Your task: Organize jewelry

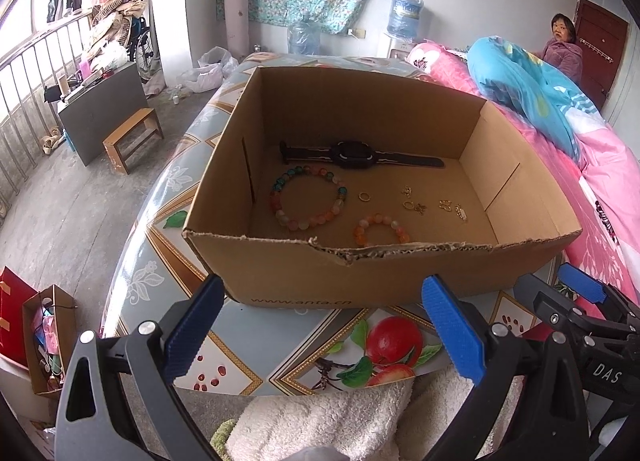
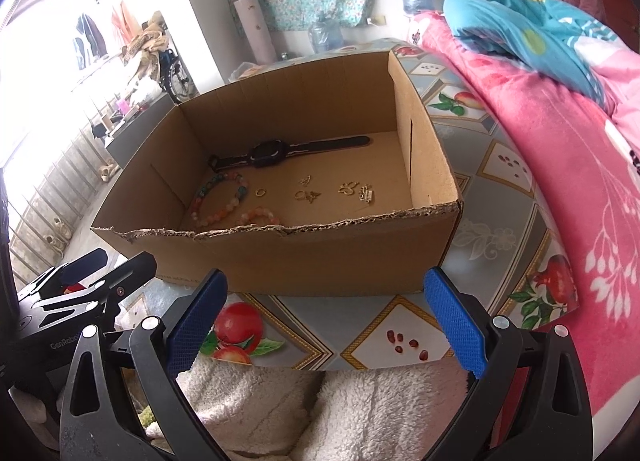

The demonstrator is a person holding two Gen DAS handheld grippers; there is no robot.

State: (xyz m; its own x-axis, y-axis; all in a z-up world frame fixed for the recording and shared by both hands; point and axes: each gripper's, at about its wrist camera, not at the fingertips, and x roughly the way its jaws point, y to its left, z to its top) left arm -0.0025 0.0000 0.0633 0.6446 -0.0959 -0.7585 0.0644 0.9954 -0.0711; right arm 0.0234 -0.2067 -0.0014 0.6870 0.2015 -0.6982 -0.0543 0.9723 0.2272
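Torn-rimmed cardboard box point(image 1: 400, 273) of mixed jewelry point(image 1: 308, 199)

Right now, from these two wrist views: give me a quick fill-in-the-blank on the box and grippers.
1. The jewelry lies inside a ____ box.
2. The black watch lies nearer the box's ____ wall than the bead bracelets.
3. Both the left gripper and right gripper are ____ and hold nothing.
4. There are ____ bead bracelets in the box.

Missing: cardboard; far; open; two
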